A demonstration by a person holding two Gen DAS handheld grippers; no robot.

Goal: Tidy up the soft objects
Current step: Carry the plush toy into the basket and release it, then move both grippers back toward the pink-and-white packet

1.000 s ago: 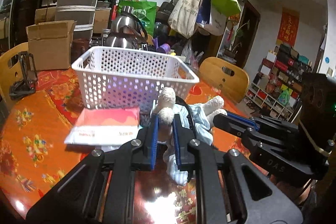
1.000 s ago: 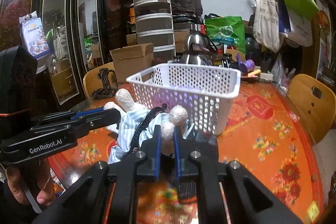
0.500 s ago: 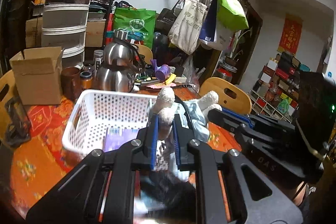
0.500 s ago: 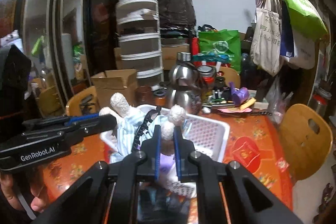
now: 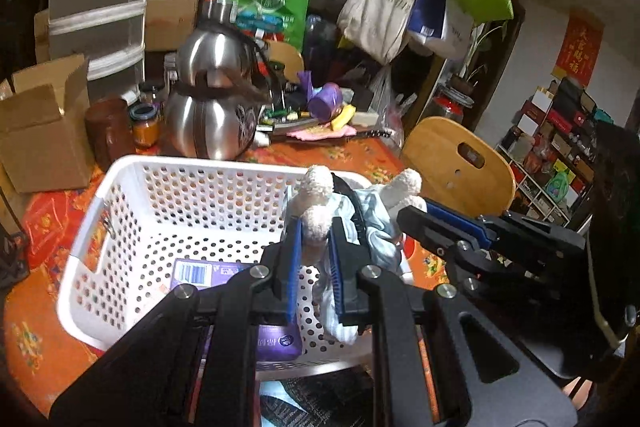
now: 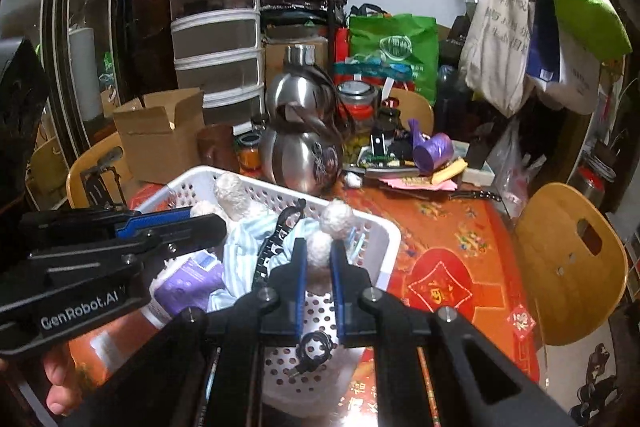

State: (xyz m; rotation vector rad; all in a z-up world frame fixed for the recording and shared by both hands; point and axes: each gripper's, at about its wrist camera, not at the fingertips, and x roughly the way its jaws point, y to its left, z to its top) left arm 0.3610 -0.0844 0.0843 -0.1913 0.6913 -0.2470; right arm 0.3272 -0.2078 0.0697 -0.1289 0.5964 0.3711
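Left gripper (image 5: 314,247): jaws clamped on a cream limb of the plush toy (image 5: 320,203), held over the white basket (image 5: 120,187). Purple packet (image 5: 208,273) inside. Right gripper (image 5: 416,219) gripping another limb. Steel kettle (image 5: 216,107) behind, on the desk (image 5: 40,327).

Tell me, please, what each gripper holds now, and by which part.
Both hold one plush toy in pale blue clothes. The left gripper pinches one fluffy white limb, the right gripper another, over the white basket.
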